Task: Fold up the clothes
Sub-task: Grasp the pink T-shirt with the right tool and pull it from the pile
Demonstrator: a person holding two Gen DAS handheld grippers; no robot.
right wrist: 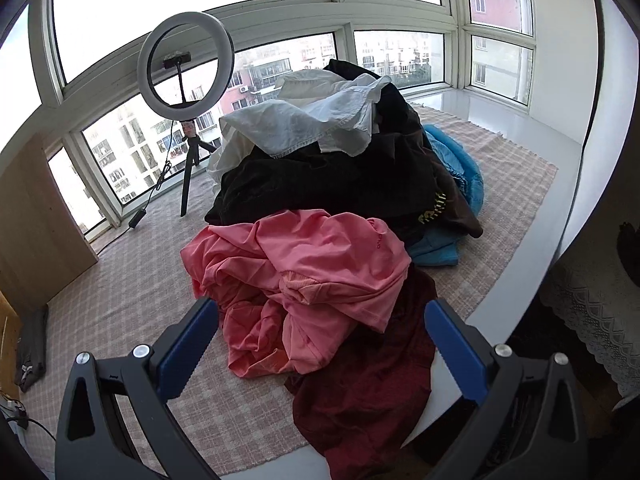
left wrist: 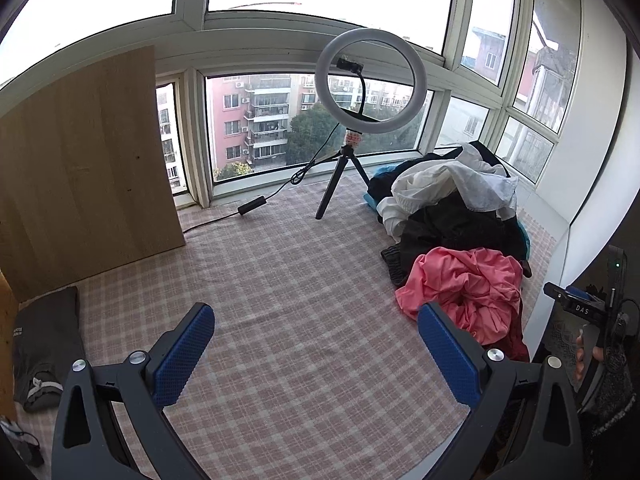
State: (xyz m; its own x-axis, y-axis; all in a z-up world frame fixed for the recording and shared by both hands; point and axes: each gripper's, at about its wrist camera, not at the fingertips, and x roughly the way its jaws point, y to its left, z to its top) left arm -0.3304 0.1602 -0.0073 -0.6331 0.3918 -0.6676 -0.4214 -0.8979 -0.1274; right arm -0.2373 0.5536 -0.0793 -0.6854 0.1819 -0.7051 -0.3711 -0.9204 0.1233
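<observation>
Left wrist view: left gripper (left wrist: 316,354) fingers spread, empty, over checked cloth (left wrist: 288,280); clothes pile (left wrist: 452,208) off right.

Right wrist view: right gripper (right wrist: 322,348) fingers spread, empty, facing pink shirt (right wrist: 304,272) atop pile front. Looks light, limp, likely slippery; pinch hem or shoulder seam.

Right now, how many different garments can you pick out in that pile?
6 at least: pink top in front, maroon one under it, black one mid-pile, white one on top, blue one at right, brown one beside it. Others may be buried.
</observation>
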